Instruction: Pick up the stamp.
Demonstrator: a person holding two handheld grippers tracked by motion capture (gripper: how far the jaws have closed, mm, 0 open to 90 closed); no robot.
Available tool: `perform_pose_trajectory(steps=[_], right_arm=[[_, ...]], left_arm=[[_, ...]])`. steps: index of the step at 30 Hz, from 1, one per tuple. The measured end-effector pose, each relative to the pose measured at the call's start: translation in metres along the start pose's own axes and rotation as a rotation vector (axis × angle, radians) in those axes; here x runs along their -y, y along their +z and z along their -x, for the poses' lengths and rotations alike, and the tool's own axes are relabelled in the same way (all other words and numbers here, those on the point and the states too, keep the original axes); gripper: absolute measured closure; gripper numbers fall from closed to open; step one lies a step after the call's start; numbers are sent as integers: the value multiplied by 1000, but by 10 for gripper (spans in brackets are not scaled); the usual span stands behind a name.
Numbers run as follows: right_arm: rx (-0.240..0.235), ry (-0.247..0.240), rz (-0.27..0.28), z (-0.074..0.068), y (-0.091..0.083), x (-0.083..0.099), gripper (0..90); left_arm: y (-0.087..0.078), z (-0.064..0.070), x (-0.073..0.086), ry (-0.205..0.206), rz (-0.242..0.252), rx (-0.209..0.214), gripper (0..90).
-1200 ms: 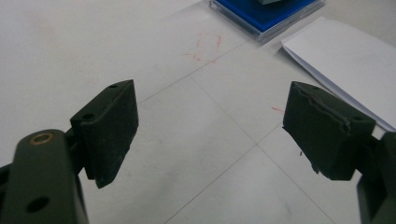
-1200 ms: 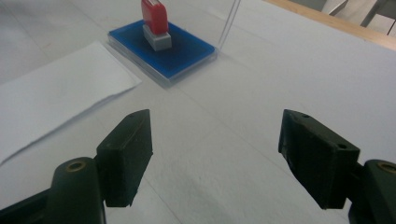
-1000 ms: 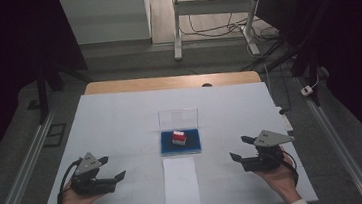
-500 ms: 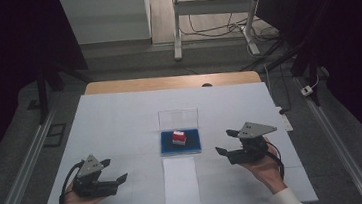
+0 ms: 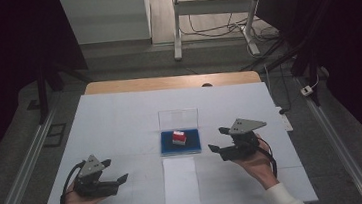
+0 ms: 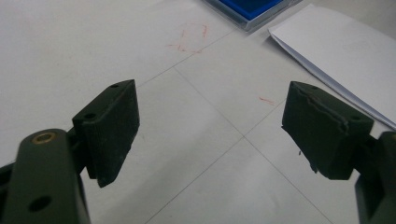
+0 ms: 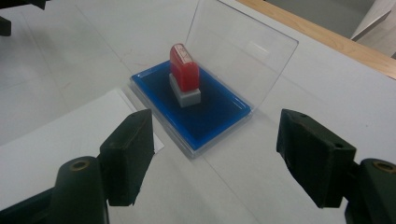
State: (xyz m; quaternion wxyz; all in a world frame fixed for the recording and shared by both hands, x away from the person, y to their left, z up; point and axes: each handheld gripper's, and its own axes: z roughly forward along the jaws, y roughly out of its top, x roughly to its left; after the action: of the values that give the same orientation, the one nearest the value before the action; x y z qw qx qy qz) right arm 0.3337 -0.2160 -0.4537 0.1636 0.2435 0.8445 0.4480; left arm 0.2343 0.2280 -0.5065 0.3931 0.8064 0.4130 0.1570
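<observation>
Right gripper: I see my right gripper [image 5: 215, 149] held up in a hand [image 5: 255, 165], just to the side of the blue box. In the right gripper view [image 7: 212, 154] its two black jaws stand wide apart. There is nothing between them.

Red stamp: the red stamp [image 7: 185, 73] is the thing my right gripper points at. It sits straight ahead of the jaws, a little way off, and they do not touch it. It stands up on a small grey foot in the middle of the blue box. From up high I see it as a small red and white block [image 5: 179, 138].

Blue box: the blue box [image 7: 210, 122] lies flat on the table, in front of my right gripper. Its clear lid [image 7: 243, 51] stands open behind the stamp, on the far side from the jaws.

White paper: the white paper [image 5: 180, 182] lies between my two grippers, just on the near side of the blue box [image 5: 169, 148]. In the right gripper view it is under the left-hand jaw.

Left gripper: my left gripper [image 5: 124, 178] rests low on the table, well away from the box. In the left gripper view [image 6: 210, 126] its jaws are wide open too, with bare table between them.

Table: the table top [image 5: 120, 123] is white.
</observation>
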Motion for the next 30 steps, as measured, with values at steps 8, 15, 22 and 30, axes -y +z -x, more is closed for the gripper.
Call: perform_pose_trajectory(steps=[8,15,22,30], right_arm=[[-15,-12,-4,2,12,-8,279],[-25,-9,8,1,19,-16,292],[-33,-15,5,-2,25,-19,293],[-37,-24,21,-3,32,-32,297]], left_arm=[[2,-2,0,-8,-2,-11,190],[2,-2,0,-4,-7,-7,199],[2,-2,1,-5,-10,-4,200],[2,-3,1,-18,-4,1,200]])
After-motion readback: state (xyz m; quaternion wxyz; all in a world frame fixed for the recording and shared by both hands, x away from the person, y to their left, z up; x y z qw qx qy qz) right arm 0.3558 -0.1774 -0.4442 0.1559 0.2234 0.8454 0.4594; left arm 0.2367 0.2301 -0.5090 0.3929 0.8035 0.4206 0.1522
